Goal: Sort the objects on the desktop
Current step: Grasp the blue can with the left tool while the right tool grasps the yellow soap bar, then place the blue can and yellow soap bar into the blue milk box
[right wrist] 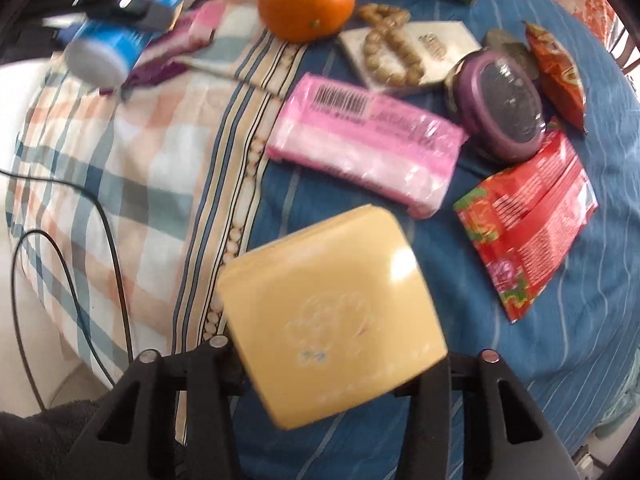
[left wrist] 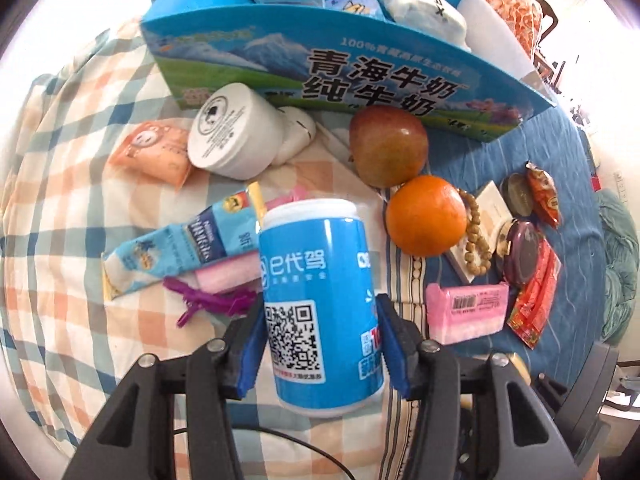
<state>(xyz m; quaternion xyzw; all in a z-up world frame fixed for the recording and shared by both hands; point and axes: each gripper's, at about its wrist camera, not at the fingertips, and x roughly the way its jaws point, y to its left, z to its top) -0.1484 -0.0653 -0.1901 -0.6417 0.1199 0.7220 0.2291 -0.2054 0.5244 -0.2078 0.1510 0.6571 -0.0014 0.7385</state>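
While the left hand-held gripper (left wrist: pixel 320 344) clamps a blue can (left wrist: pixel 320 300), the right (right wrist: pixel 336 364) grips a yellow box (right wrist: pixel 332 312)

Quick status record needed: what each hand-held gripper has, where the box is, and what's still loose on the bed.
left hand-held gripper: shut on blue can, held upright
right hand-held gripper: shut on yellow case, tilted
milk box: at far side, already holds packets and a white bundle
fruit: mango against box, orange in front of it
loose right side: bead bracelet, pink pack, purple tin, red sachet
loose left side: white jar, orange packet
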